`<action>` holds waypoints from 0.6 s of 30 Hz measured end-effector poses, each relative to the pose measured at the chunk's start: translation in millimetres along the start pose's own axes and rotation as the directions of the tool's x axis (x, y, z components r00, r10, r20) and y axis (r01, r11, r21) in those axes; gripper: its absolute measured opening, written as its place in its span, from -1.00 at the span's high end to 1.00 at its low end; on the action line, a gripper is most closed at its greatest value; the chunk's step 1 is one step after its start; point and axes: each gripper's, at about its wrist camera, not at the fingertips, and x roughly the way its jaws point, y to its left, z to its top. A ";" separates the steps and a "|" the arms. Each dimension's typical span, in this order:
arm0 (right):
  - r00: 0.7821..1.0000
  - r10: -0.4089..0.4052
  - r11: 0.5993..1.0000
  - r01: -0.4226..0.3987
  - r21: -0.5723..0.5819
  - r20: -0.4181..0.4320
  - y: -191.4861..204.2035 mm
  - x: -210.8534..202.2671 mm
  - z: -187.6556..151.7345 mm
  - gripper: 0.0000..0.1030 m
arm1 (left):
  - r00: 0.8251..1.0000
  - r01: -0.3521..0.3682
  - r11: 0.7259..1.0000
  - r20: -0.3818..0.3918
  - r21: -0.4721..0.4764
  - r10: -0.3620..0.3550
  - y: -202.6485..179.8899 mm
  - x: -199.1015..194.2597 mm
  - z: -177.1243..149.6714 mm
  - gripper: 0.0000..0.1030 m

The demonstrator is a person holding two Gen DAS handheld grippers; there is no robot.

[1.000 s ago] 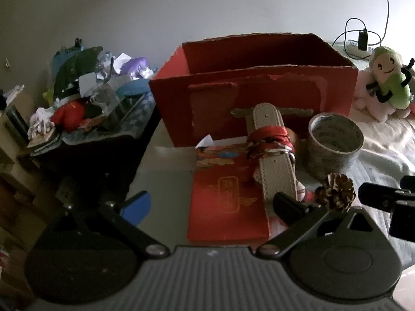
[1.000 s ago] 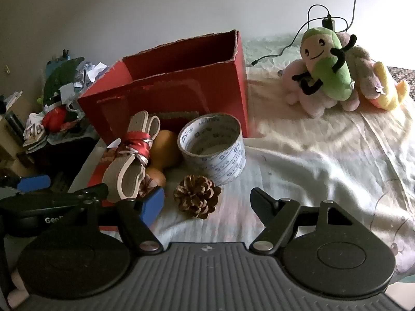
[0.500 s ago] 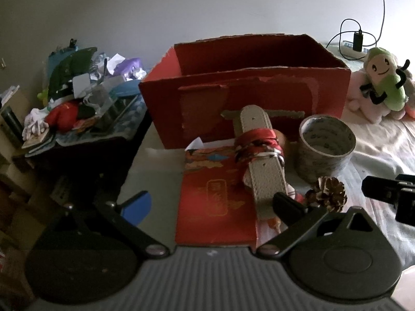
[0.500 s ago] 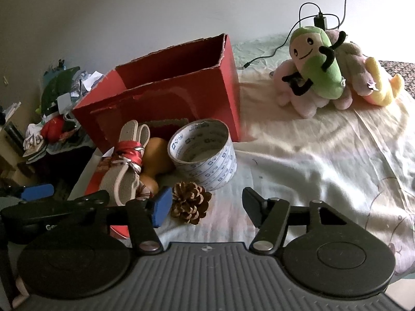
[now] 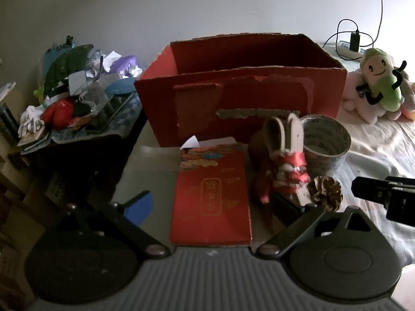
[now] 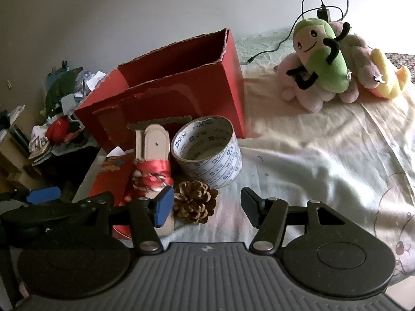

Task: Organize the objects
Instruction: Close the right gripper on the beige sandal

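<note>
Pale bedsheet [image 6: 311, 160] fills the frame's right. My right gripper [image 6: 206, 207] gapes empty at lower centre; my left gripper [image 5: 207, 207] spreads wide, holding nothing. Pine cone [image 6: 194, 202], tape roll [image 6: 207, 153] and ribbon-wrapped strap [image 6: 153, 165] wait outside the red box [image 6: 181, 90], upper centre: nothing visibly sorted yet.

The left gripper [image 5: 211, 204] is wide open over a red envelope [image 5: 211, 191] lying flat between its fingers. Just beyond the right finger [image 5: 288, 208] a belt [image 5: 290, 155] bound with red ribbon stands tilted, a pine cone [image 5: 327, 193] beside it. Behind them sits a tape roll [image 5: 325, 140], and further ahead an open red box [image 5: 241, 98]. The other gripper's tip [image 5: 384, 195] shows far right.
</note>
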 end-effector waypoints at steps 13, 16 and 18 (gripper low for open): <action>0.995 0.085 0.996 -0.085 0.006 0.043 -3.2 -8.9 5.1 -0.09 | 1.000 0.024 1.000 -0.003 0.000 -0.024 -2.5 0.9 -0.9 -0.72; 0.993 0.112 0.994 -0.111 -0.005 0.045 -1.5 -9.1 6.6 -0.08 | 1.000 0.030 1.000 -0.001 0.003 -0.030 -3.2 1.0 -1.1 -0.70; 0.991 0.123 0.992 -0.123 -0.014 0.046 0.3 -8.2 7.1 -0.06 | 0.999 0.033 0.999 0.002 0.006 -0.033 -3.4 1.1 -1.4 -0.68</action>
